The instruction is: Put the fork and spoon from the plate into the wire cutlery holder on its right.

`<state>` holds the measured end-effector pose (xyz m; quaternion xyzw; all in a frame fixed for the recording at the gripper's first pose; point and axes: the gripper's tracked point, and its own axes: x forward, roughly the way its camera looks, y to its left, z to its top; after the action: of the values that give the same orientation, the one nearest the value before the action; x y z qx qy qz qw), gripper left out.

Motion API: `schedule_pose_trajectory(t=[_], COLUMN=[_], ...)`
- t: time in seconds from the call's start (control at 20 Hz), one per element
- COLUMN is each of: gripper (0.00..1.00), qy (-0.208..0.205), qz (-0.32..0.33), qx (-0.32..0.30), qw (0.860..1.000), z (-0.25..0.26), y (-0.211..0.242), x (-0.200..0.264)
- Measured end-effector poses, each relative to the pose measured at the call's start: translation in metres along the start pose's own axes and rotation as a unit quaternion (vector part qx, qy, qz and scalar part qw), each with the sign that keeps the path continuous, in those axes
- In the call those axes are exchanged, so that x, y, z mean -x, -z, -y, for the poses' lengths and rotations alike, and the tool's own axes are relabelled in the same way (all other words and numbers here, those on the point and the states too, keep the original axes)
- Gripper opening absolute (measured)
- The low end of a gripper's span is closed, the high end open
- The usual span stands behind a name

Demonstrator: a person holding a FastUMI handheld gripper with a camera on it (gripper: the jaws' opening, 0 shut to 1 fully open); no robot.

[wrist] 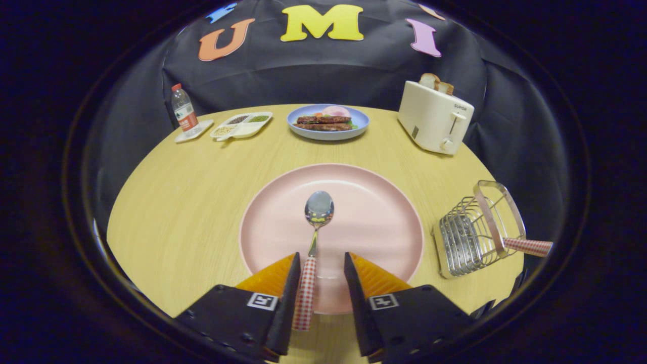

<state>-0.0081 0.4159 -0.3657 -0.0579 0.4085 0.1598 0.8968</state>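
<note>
Wooden tabletop (192,202): a spoon (314,237) lies on the pink plate (374,217), its handle between the spread gripper (321,268) fingers — likely spoon-grasp step; next, close, then carry right to the wire cutlery holder (470,237).

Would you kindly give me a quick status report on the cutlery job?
Gripper open, fingers astride checked-handled metal spoon on pink plate. Wire cutlery holder on its side, one checked handle already in it. Path unobstructed.

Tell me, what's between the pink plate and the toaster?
Nothing. In the gripper view, bare wooden table runs from the pink plate to the toaster. The open gripper has the spoon handle between its fingers.
</note>
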Motion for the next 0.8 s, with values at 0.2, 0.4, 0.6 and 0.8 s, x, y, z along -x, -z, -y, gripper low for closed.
schedule_pose_trajectory(t=[0.2, 0.4, 0.6, 0.8], gripper=[0.2, 0.07, 0.07, 0.01], qy=[-0.002, 0.006, -0.016, -0.035], qz=[-0.012, -0.03, -0.014, -0.014], qx=[0.005, 0.021, 0.037, 0.015], qw=[1.0, 0.999, 0.999, 0.999], z=[-0.005, 0.002, 0.005, 0.012], y=[0.005, 0.006, -0.011, -0.03], x=[-0.007, 0.001, 0.03, 0.068])
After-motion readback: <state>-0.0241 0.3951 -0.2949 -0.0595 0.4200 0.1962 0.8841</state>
